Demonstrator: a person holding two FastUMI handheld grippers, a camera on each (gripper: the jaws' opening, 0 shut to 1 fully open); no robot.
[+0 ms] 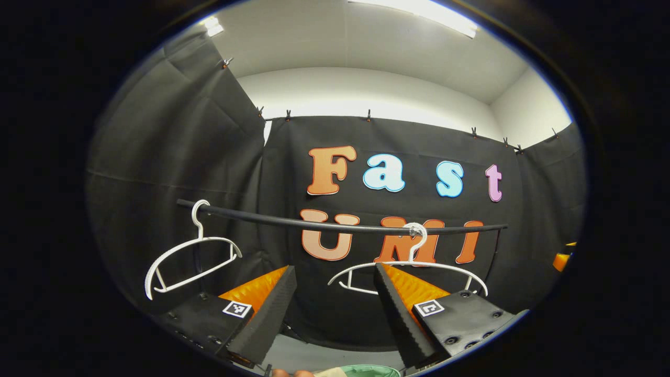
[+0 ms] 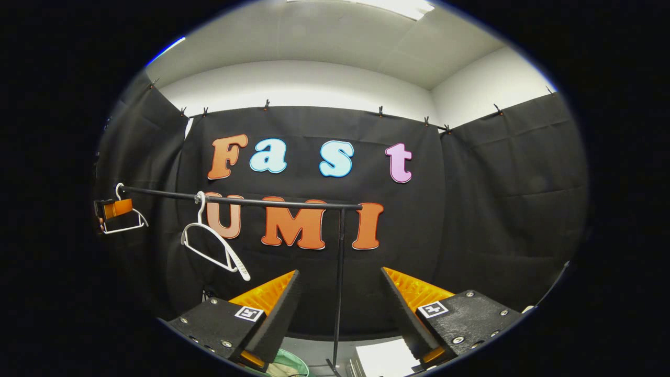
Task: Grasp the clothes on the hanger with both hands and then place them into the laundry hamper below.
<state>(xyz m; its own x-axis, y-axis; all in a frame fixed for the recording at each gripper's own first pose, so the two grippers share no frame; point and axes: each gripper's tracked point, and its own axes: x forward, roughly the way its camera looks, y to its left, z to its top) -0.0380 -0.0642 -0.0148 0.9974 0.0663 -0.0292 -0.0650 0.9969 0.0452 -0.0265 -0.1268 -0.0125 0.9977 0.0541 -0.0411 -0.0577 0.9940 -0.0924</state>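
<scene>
Two bare white hangers hang on a black rail; left gripper and right gripper fingers spread wide, holding nothing.

The left gripper is held level and pointed toward the far wall, with its two fingers spread wide apart and nothing gripped between them. The right gripper is held in the same way, its fingers also parted widely and empty. In the right gripper view, the left gripper is seen small at the far left.
</scene>
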